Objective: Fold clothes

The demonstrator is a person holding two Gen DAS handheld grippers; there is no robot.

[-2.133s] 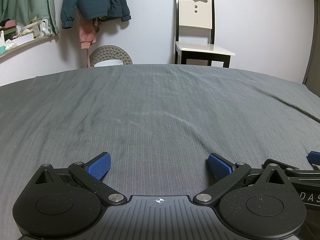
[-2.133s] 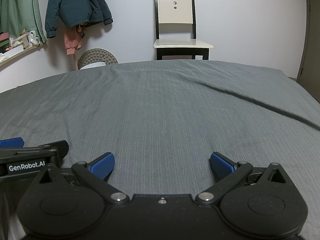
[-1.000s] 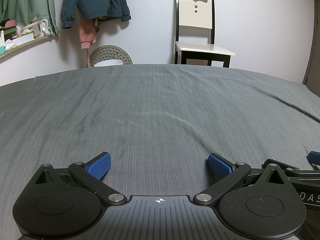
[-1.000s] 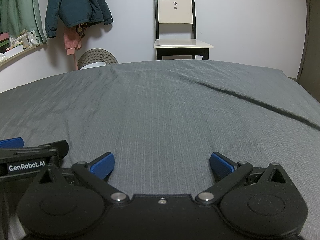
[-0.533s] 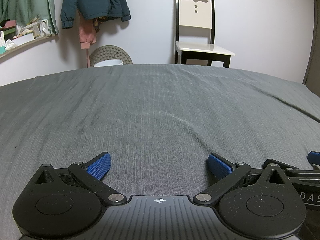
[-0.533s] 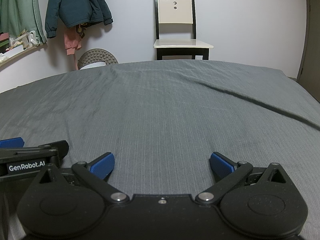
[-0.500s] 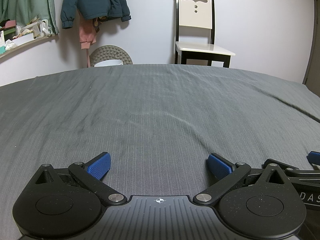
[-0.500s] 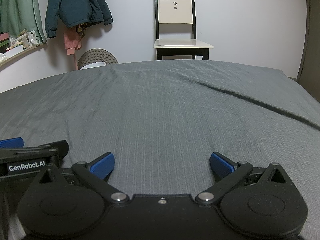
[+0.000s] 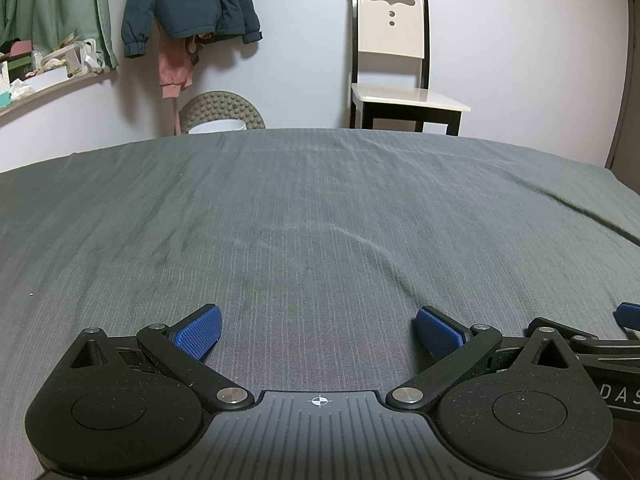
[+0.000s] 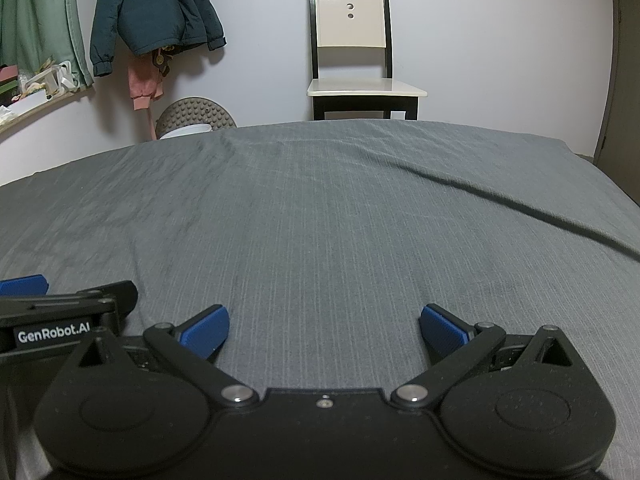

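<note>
Both jaws stood wide open and held nothing. We saw the left gripper (image 9: 318,332) and the right gripper (image 10: 324,330) resting low over the grey bedsheet (image 9: 320,216), side by side and just beside each other, blue pads splayed apart.

No loose garment for folding lay on the sheet in either view. The only clothes we could find hung on the far wall at about 11 o'clock: a dark teal jacket (image 9: 188,0) over a pink garment (image 9: 174,70), with a green garment (image 9: 52,8) at 10 o'clock. The sheet itself was finely ribbed and mostly flat, with one shallow crease curving toward 1 o'clock in the left wrist view.

In the left wrist view, the right gripper's black linkage poked in at 4 o'clock, with the letters "DAS" on its side. In the right wrist view, the left gripper (image 10: 24,284) showed at 8 o'clock with a "GenRobot.AI" label, and a long dark fold ran across the sheet at 3 o'clock. A cream chair (image 10: 352,44) stood at 12 o'clock against the wall in both views, and a cluttered shelf (image 9: 44,80) sat at 9 to 10 o'clock.
</note>
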